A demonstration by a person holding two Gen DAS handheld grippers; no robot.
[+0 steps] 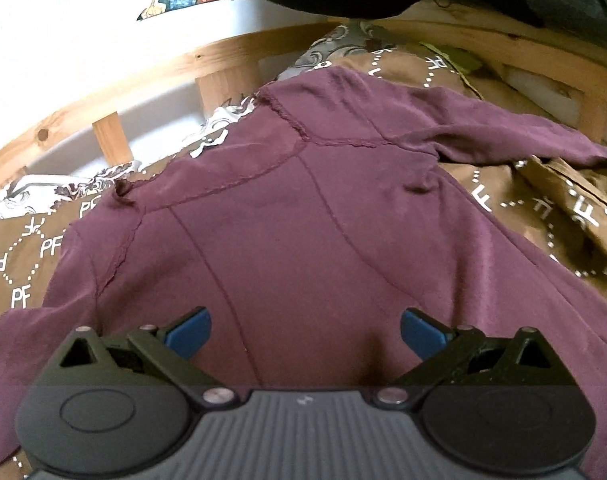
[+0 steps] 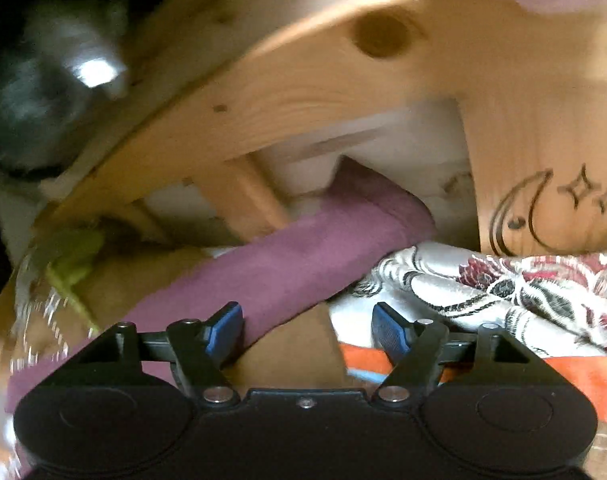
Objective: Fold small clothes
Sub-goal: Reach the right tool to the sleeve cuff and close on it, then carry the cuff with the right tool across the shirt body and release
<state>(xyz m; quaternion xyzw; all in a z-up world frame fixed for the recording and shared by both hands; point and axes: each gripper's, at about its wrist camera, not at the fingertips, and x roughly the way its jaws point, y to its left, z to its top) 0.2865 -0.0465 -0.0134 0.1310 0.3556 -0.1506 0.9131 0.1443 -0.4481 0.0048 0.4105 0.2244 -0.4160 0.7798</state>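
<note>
- The left tongs stand spread wide above the maroon long-sleeved cotton top, their blue pads clear of the cloth.
- The right tongs are parted, pinching nothing; the top's sleeve runs just beside the left pad.
- The top lies flat on the brown bedspread with white "PF" lettering.
- A pale wooden bed frame rims the bed; a floral white cloth lies nearby.
</note>
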